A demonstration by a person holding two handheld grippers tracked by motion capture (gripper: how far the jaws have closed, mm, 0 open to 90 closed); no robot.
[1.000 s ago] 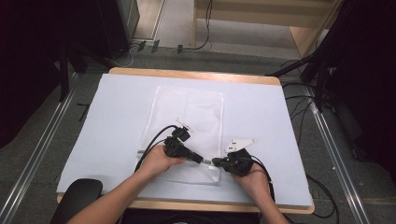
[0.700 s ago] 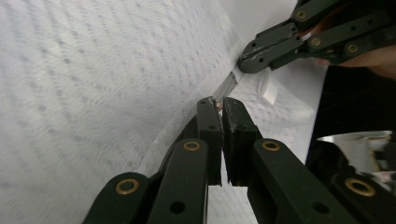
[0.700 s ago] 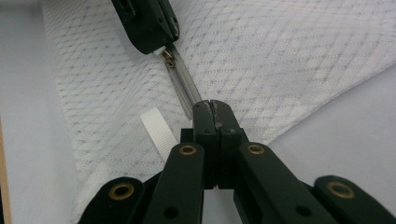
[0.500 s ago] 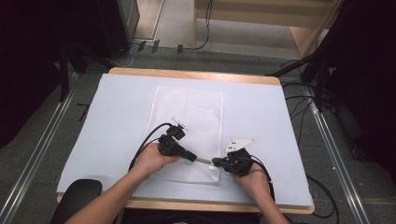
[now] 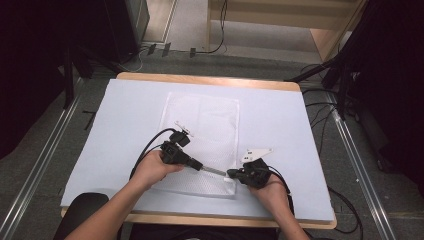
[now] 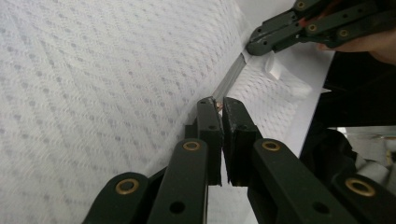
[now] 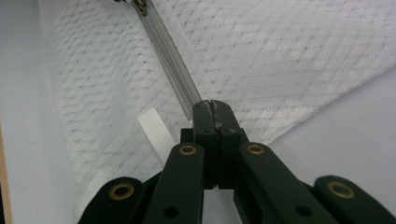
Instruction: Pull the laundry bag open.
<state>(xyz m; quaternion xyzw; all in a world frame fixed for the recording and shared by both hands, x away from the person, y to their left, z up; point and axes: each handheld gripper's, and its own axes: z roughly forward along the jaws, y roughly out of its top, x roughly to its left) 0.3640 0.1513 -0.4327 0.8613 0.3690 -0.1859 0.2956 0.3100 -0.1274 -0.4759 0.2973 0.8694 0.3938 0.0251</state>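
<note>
Mesh bag (image 5: 202,137): lies flat mid-tabletop, its long axis running from the near edge toward the far edge.
Zipper (image 7: 170,60): runs along the bag's near end, parallel to the tabletop's near edge.
Left tool (image 6: 219,105): jaws pinched on the zipper slider (it seems), pointing right along the zipper.
Right tool (image 7: 211,106): clamped on the zipper's right end, near the bag's near-right corner, beside a white loop tab (image 7: 156,133).
Coming move: likely a leftward pull, away from the anchoring right tool.

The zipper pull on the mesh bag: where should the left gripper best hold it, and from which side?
Grip the small flat pull tab edge-on, coming along the zipper track from the opened side. The left gripper does this; the right gripper pins the track's end.
</note>
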